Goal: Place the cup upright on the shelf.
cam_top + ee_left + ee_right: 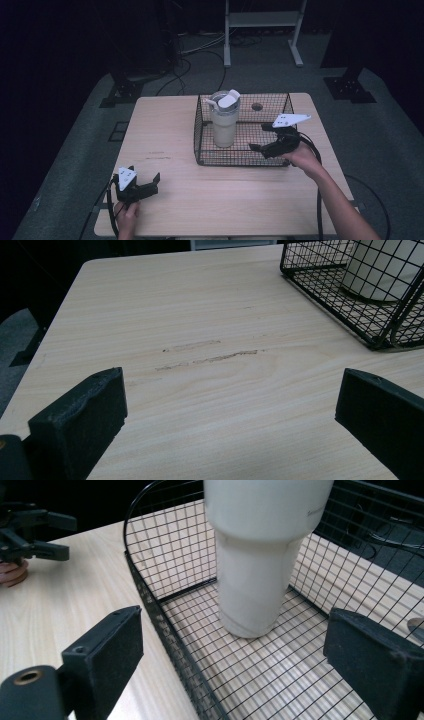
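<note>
A cream tumbler (224,120) with a white lid stands upright in the left part of a black wire basket (240,162) on the wooden table (165,125). My right gripper (258,137) is open at the basket's front right, over its rim, jaws pointing at the tumbler. In the right gripper view the tumbler (260,555) stands a short way ahead of the gripper (235,650), apart from both jaws, with the basket wall (150,600) running below the left jaw. My left gripper (145,172) is open and empty near the table's front left corner.
The basket corner (320,285) and tumbler (380,270) lie up and right of the left gripper (230,410), past scratch marks (210,357) in the wood. A round hole (257,106) sits behind the basket. A white frame (262,20) and cables stand on the floor beyond.
</note>
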`<state>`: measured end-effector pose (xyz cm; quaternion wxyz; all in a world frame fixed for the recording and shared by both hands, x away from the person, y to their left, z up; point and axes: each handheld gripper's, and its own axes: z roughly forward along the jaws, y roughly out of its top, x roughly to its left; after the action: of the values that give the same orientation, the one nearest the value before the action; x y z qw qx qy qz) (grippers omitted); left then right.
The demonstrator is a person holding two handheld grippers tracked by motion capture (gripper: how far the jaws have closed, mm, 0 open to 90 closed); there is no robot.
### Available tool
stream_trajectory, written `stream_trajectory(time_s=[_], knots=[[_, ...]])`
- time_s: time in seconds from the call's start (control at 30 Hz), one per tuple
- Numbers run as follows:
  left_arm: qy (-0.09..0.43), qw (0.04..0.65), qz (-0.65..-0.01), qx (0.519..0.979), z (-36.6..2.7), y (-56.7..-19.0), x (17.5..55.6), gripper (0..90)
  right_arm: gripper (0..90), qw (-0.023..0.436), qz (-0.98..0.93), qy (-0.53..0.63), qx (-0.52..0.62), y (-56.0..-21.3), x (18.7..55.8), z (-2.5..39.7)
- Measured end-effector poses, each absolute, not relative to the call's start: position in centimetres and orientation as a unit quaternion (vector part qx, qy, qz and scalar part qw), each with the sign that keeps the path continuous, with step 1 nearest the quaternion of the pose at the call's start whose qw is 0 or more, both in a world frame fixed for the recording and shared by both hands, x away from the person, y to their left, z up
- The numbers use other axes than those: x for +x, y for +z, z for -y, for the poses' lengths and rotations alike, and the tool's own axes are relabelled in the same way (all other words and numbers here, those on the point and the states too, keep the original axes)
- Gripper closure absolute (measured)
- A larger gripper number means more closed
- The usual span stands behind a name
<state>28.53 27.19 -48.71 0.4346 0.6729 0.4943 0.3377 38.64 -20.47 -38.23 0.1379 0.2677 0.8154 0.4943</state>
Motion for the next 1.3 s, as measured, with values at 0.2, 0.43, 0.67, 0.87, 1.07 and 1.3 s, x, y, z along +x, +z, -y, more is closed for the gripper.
stream_trajectory(time_s=[0.2,0.43,0.67,0.87,1.07,1.3], knots=[[0.338,0.433,-0.494,0.674,-27.2,-48.7,28.5,0.0,8.5,0.134,-0.818,0.494,0.262,-38.5,37.6,20.7],[0.339,0.433,-0.494,0.674,-27.2,-48.7,28.5,0.0,8.5,0.133,-0.820,0.497,0.249,-38.6,36.3,20.9],[0.338,0.433,-0.494,0.674,-27.2,-48.7,28.5,0.0,8.5,0.127,-0.823,0.494,0.248,-39.2,35.1,21.5],[0.338,0.432,-0.495,0.674,-27.2,-48.7,28.5,0.0,8.5,0.123,-0.823,0.496,0.248,-40.0,34.1,22.1],[0.338,0.430,-0.496,0.675,-27.2,-48.7,28.5,0.0,8.5,0.126,-0.821,0.499,0.247,-40.5,32.7,22.8],[0.338,0.430,-0.496,0.675,-27.2,-48.7,28.5,0.0,8.5,0.124,-0.821,0.498,0.251,-41.5,31.9,23.8]])
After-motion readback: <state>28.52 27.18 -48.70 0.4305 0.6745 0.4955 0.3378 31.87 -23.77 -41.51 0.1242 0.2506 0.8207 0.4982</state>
